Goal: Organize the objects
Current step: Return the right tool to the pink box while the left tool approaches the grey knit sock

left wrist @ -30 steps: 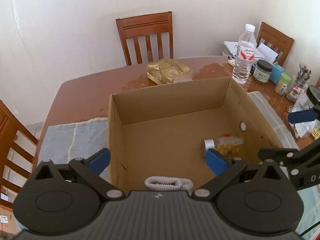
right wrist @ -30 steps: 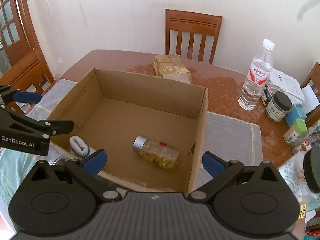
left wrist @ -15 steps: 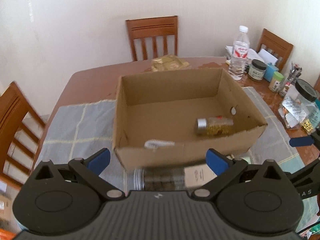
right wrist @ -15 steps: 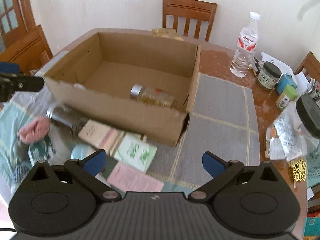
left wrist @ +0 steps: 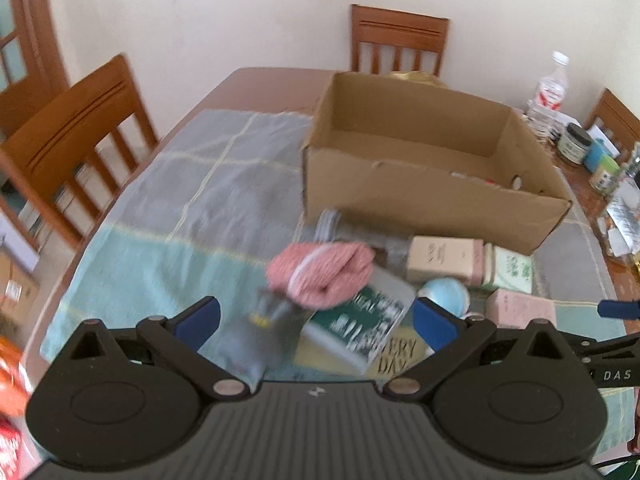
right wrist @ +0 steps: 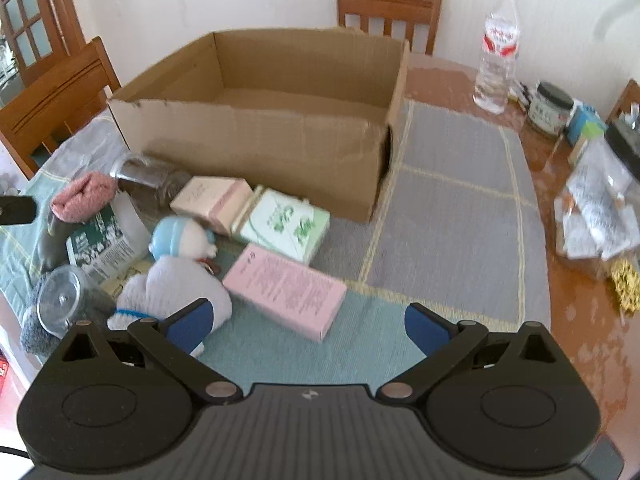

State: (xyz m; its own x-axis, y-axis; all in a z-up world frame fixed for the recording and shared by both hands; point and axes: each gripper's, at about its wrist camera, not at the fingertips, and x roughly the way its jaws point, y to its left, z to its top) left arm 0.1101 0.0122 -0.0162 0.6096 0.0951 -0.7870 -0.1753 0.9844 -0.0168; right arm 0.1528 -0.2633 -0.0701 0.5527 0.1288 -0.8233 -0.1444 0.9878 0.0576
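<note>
Left wrist view looks down over the left gripper (left wrist: 316,322), its blue-tipped fingers spread wide with nothing between them, hanging above a heap of things on the checked cloth (left wrist: 192,200) in front of the cardboard box (left wrist: 424,196). Under it lie a pink rolled sock (left wrist: 320,272), a dark green book (left wrist: 360,324) partly beneath the sock, and a pale blue ball shape (left wrist: 444,294) close to the right-hand finger (motion blur softens most of this heap). Two small cartons, one pinkish (left wrist: 444,260) and one pale green (left wrist: 512,270), rest just beside the near wall of the box. Right wrist view shows the right gripper (right wrist: 308,326), also spread wide and empty, over the same cloth. Just ahead of it lies a flat pink box (right wrist: 284,290), and beyond that a green-printed carton (right wrist: 286,226) and a pink carton (right wrist: 212,202), both close to the box's near wall. A soft toy (right wrist: 176,280) with a blue cap lies to the left, touching the left-hand finger's side of the view, next to a clear plastic cup (right wrist: 60,300) on its side and a clear jar (right wrist: 152,178) lying by the box corner. The box stands open on the table (right wrist: 452,76); its floor is mostly hidden behind the near wall. A water bottle (right wrist: 498,44) and a dark-lidded jar (right wrist: 552,108) stand well apart on the bare wood at the right, with wooden chairs (right wrist: 388,6) around.
</note>
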